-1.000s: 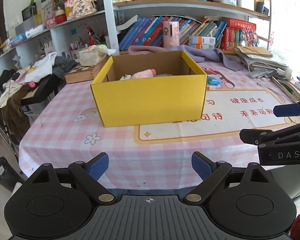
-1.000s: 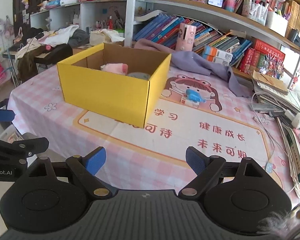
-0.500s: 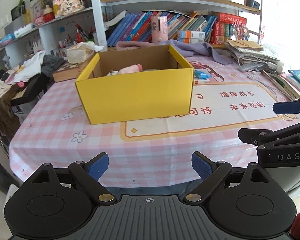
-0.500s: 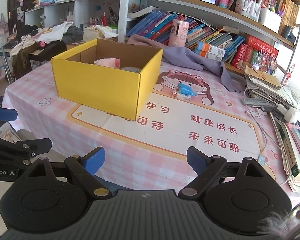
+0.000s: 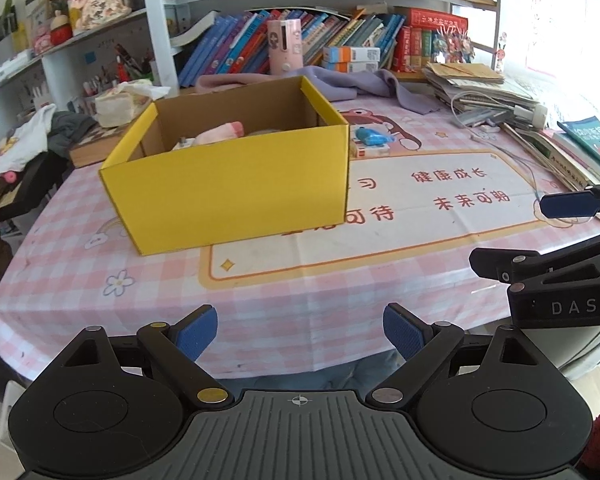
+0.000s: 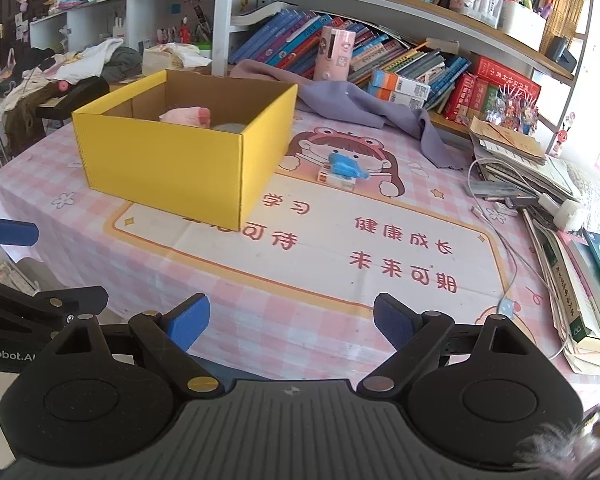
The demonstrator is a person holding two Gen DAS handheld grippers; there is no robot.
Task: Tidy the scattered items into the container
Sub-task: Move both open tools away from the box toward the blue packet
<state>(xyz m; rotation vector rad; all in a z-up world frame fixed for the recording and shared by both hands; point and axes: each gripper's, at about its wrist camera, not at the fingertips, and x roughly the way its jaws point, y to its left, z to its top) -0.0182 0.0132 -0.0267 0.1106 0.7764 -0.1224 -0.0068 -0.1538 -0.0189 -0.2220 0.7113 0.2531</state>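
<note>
- The yellow box [image 5: 236, 184] stands open-topped on the pink checked tablecloth [image 5: 300, 292], and every place below is given from this box
- Left of the box, off the table's edge, a heap of clothes [image 6: 80, 60] lies on a dark piece of furniture
- Behind the box's left corner sits a pale cloth bag [image 5: 120, 102]
- Inside the box, toward its back, lies a pink soft item [image 5: 220, 133], with a small white thing just beside it on the left and a grey round thing [image 6: 228, 126] on its right; what these two are cannot be told
- Behind the box a purple cloth [image 6: 364, 108] is draped along the table's far edge, below a shelf of books [image 6: 284, 40] where a pink cylinder [image 6: 334, 54] stands upright
- Just right of the box, clear of its wall, a blue toy [image 6: 346, 165] rests on top of a small white packet [image 6: 336, 179]
- Further right of the box lie a white cable [image 6: 500, 236] and stacks of papers and books [image 6: 512, 152]
- In front of the box, at the near table edge, the left tongs [image 5: 298, 330] are spread wide with nothing between their blue pads [image 5: 196, 330]
- Right of them, also in front of the box, the right tongs [image 6: 290, 318] are likewise wide apart and hold nothing
</note>
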